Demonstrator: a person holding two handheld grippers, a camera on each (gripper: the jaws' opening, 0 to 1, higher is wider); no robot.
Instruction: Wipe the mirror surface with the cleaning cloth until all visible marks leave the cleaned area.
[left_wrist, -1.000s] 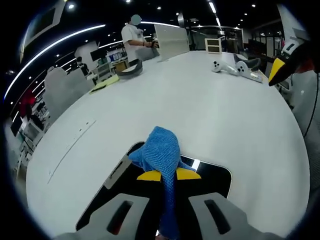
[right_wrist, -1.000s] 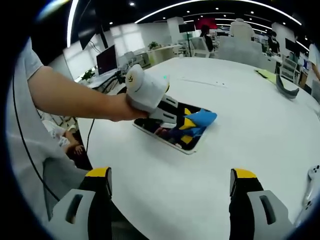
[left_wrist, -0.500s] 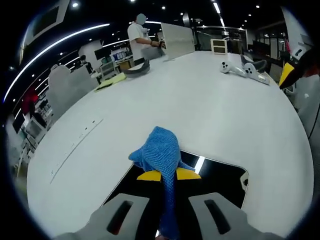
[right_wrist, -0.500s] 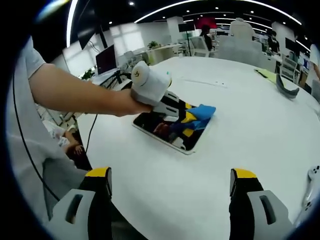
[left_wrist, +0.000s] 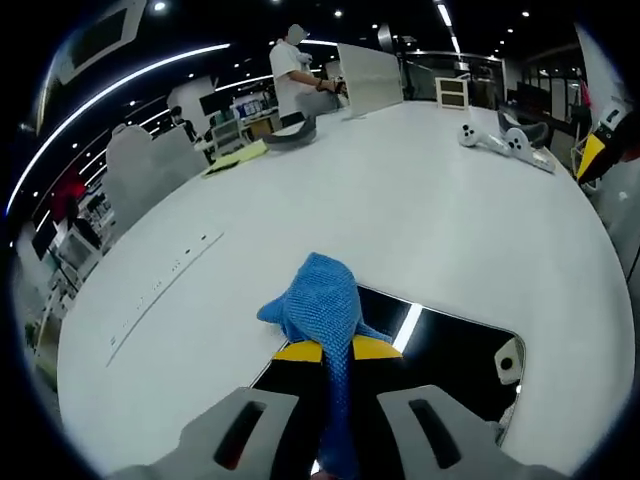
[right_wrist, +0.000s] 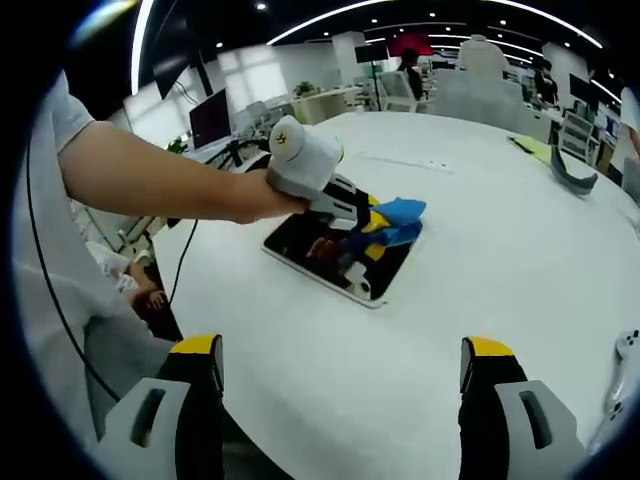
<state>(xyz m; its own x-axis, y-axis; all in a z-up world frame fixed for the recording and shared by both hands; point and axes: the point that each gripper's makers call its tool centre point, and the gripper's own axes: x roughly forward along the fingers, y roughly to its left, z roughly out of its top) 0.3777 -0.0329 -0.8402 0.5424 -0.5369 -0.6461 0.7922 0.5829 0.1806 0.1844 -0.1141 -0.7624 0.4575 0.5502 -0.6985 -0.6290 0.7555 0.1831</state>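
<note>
The blue cleaning cloth (left_wrist: 322, 308) is bunched between the yellow tips of my left gripper (left_wrist: 338, 350), which is shut on it. It presses on the dark mirror (left_wrist: 450, 345), which lies flat on the white table and stretches right of the jaws. In the right gripper view a person's hand holds that left gripper (right_wrist: 372, 222) over the mirror (right_wrist: 325, 260), with the cloth (right_wrist: 402, 213) at the mirror's far edge. My right gripper (right_wrist: 340, 385) hovers nearer, well apart from the mirror, jaws wide open and holding nothing.
White game controllers (left_wrist: 500, 140) (right_wrist: 625, 352), a grey curved band (left_wrist: 290, 133) (right_wrist: 570, 172) and a yellow-green sheet (left_wrist: 236, 160) (right_wrist: 524, 147) lie on the round white table (left_wrist: 400, 200). A person (left_wrist: 298, 70) stands at its far side beside a grey panel (left_wrist: 370, 80).
The left gripper has slid the cloth across the mirror toward its far edge in the right gripper view, baring more dark glass. The right gripper has stayed still.
</note>
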